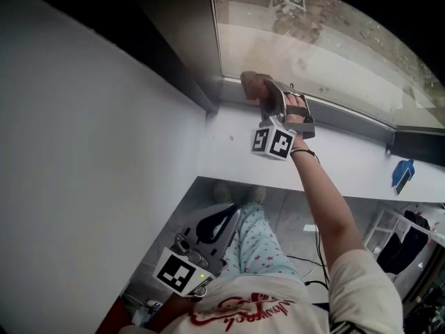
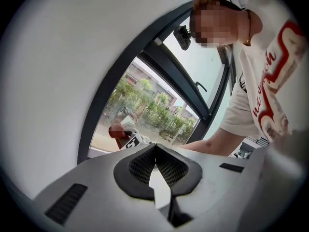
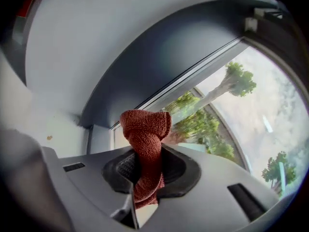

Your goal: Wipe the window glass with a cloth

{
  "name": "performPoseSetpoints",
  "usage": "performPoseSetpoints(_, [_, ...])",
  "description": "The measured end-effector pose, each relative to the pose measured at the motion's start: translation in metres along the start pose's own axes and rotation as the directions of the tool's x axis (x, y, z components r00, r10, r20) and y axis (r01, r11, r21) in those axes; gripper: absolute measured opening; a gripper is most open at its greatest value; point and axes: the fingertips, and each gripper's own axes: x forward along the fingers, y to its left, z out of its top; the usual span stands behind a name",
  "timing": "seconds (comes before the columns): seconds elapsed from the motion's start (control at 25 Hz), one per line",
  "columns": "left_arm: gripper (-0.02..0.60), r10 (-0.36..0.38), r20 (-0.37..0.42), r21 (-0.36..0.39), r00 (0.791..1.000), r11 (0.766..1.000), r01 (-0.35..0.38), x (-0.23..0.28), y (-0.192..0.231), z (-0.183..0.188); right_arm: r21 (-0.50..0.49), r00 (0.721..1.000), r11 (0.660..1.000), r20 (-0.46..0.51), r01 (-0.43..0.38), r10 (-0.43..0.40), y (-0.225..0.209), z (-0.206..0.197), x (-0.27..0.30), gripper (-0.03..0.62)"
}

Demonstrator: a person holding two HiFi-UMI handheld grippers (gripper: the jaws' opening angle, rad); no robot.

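Note:
In the head view my right gripper (image 1: 263, 94) is raised to the lower left corner of the window glass (image 1: 320, 40). It is shut on a bunched reddish-brown cloth (image 1: 252, 82), which sits at the bottom edge of the pane. In the right gripper view the cloth (image 3: 145, 139) stands twisted up out of the shut jaws, close to the glass (image 3: 251, 110); I cannot tell if it touches. My left gripper (image 1: 229, 216) hangs low beside the person's leg, far from the window. Its pads (image 2: 166, 166) are closed together with nothing between them.
A white sill (image 1: 348, 162) runs under the window, with a blue object (image 1: 402, 174) on it at the right. A white wall (image 1: 83, 152) and the dark window frame (image 1: 184, 54) stand at the left. Tiled floor with cables (image 1: 306, 263) lies below.

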Motion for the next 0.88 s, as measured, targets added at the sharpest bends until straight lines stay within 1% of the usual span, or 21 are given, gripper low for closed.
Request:
performPoseSetpoints(0.08, [0.021, -0.030, 0.026, 0.036, 0.999, 0.999, 0.029, 0.006, -0.014, 0.027, 0.044, 0.992, 0.993, 0.058, 0.107, -0.110, -0.067, 0.030, -0.034, 0.077])
performPoseSetpoints(0.16, [0.021, -0.078, 0.062, 0.092, 0.995, 0.993, 0.073, 0.013, -0.020, 0.049, 0.080, 0.967, 0.971, 0.103, 0.226, -0.234, -0.133, 0.060, -0.059, 0.077])
performPoseSetpoints(0.2, [0.021, -0.103, 0.067, 0.120, 0.992, 0.988, 0.094, 0.010, -0.022, 0.052, 0.097, 0.951, 0.957, 0.118, 0.274, -0.285, -0.156, 0.074, -0.074, 0.077])
performPoseSetpoints(0.32, [0.021, -0.153, 0.065, 0.168, 0.986, 0.976, 0.140, -0.008, -0.034, 0.053, 0.108, 0.903, 0.914, 0.147, 0.390, -0.403, -0.199, 0.112, -0.119, 0.077])
performPoseSetpoints(0.44, [0.021, -0.172, 0.092, 0.202, 0.981, 0.968, 0.151, -0.016, -0.041, 0.072, 0.078, 0.846, 0.863, 0.168, 0.500, -0.505, -0.241, 0.142, -0.143, 0.077])
performPoseSetpoints(0.48, [0.021, -0.178, 0.100, 0.211, 0.979, 0.965, 0.154, -0.018, -0.042, 0.078, 0.074, 0.833, 0.851, 0.172, 0.521, -0.525, -0.250, 0.150, -0.146, 0.077])
performPoseSetpoints(0.52, [0.021, -0.184, 0.103, 0.218, 0.977, 0.963, 0.158, -0.019, -0.043, 0.081, 0.070, 0.826, 0.844, 0.175, 0.532, -0.535, -0.254, 0.157, -0.146, 0.077])
performPoseSetpoints(0.72, [0.021, -0.218, 0.085, 0.251, 0.972, 0.949, 0.190, -0.032, -0.050, 0.080, 0.014, 0.826, 0.843, 0.193, 0.537, -0.530, -0.256, 0.179, -0.140, 0.077])
performPoseSetpoints(0.88, [0.021, -0.214, 0.093, 0.271, 0.972, 0.945, 0.183, -0.045, -0.049, 0.087, -0.025, 0.821, 0.836, 0.206, 0.548, -0.532, -0.261, 0.196, -0.135, 0.077])
